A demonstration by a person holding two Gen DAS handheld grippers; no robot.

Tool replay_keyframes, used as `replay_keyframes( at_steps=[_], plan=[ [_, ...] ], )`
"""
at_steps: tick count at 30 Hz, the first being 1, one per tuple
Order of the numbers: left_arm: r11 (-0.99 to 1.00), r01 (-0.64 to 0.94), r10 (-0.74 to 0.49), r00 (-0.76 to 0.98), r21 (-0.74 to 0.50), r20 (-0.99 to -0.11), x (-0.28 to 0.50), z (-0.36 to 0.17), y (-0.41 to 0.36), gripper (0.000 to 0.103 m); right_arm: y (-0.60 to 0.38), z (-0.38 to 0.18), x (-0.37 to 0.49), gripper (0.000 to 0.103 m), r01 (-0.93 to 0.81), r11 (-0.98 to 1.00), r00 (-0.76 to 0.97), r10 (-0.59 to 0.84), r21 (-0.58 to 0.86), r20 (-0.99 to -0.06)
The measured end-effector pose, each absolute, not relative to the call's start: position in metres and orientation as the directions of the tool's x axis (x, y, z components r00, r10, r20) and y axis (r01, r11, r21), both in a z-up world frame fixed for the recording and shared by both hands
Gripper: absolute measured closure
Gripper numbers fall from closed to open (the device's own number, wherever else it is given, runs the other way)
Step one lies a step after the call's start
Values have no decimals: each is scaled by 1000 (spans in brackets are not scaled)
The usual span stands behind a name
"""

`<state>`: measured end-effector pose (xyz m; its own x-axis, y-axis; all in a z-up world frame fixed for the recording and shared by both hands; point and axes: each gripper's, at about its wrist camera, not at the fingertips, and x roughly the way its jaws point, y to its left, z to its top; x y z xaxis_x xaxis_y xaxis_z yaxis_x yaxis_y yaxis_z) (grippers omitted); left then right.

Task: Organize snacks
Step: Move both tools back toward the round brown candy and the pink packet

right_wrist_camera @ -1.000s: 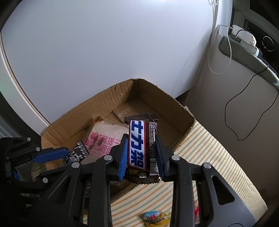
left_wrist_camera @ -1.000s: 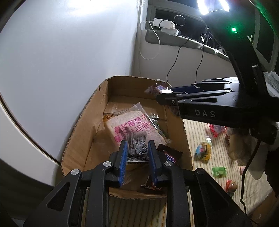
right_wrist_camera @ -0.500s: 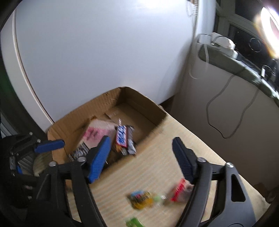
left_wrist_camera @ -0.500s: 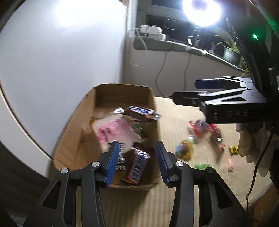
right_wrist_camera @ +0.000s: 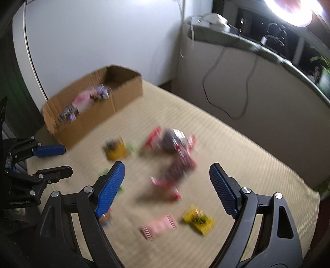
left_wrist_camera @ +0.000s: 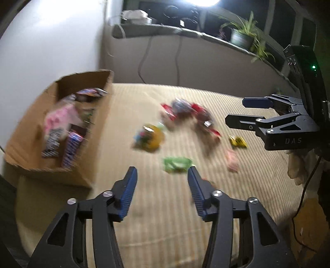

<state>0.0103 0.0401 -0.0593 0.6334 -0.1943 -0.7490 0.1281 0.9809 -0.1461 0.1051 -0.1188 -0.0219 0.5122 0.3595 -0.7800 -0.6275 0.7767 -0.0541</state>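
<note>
A cardboard box stands at the left on the striped beige mat and holds a pink bag, a blue chocolate bar and other wrappers. Loose snacks lie on the mat: a yellow packet, a green packet, red packets, a small yellow pack and a pink pack. My left gripper hangs over the mat right of the box, its jaws opening with nothing between them. My right gripper hovers above the red packets, jaws wide and still opening, also with nothing in them. Both views are blurred.
A white wall rises behind the box. A grey ledge with a potted plant, chargers and hanging cables runs along the back. A bright lamp glares at the top. The mat's edge drops off at the right.
Both grippers let go of their chocolate bars into the box, opened, and swung right from over the box to above the loose snacks on the mat.
</note>
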Motion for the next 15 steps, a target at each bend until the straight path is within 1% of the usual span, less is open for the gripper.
replay_keyframes(
  at_steps=[3,5,7,15],
  plan=[
    [978,170,-199,621,-117,-758,5,-68,15,49,-139,-34,94,16,-611,790,504,344,-46,-793],
    [979,183,-189,619,-94,-762,3,-72,3,44,-151,-45,86,16,-599,800,491,330,-37,-806],
    [980,185,-175,618,-75,-767,2,-76,-7,43,-157,-55,80,16,-588,808,483,321,-30,-815],
    [983,169,-153,591,-64,-792,8,-92,-17,43,-158,-80,64,16,-561,828,460,287,-24,-840]
  ],
)
